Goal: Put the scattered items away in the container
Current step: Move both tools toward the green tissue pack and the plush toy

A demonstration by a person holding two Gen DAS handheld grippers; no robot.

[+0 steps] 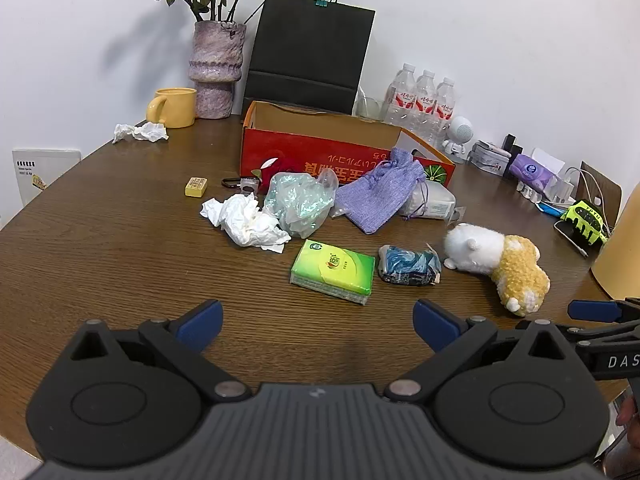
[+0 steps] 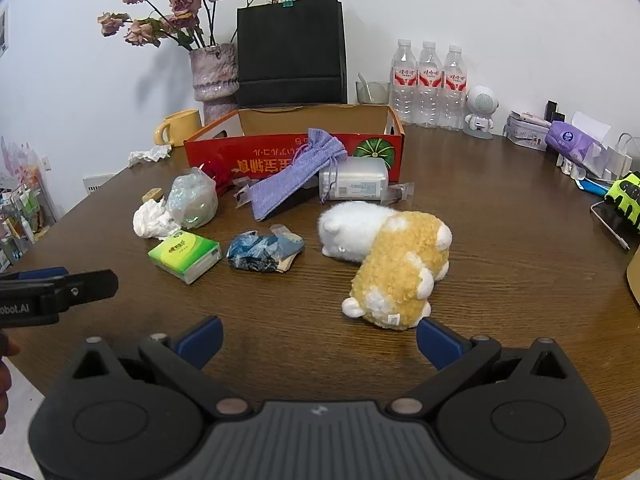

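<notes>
A red cardboard box (image 1: 320,152) (image 2: 280,152) stands open at the table's back. Scattered before it lie a green tissue pack (image 1: 333,271) (image 2: 185,255), a blue wrapped bundle (image 1: 409,265) (image 2: 262,251), a white-and-tan plush toy (image 1: 500,260) (image 2: 392,256), a purple pouch (image 1: 380,190) (image 2: 296,174), a crumpled white tissue (image 1: 248,220) (image 2: 152,220), a shiny plastic bag (image 1: 298,204) (image 2: 192,200) and a clear box (image 2: 354,180). My left gripper (image 1: 318,326) is open and empty, short of the tissue pack. My right gripper (image 2: 320,338) is open and empty, just short of the plush toy.
A black paper bag (image 1: 310,56), a vase of dried roses (image 1: 216,68), a yellow mug (image 1: 174,107) and water bottles (image 2: 428,84) line the back wall. A small yellow block (image 1: 197,187) and another tissue (image 1: 140,132) lie left. Clutter sits at the right edge (image 2: 580,148).
</notes>
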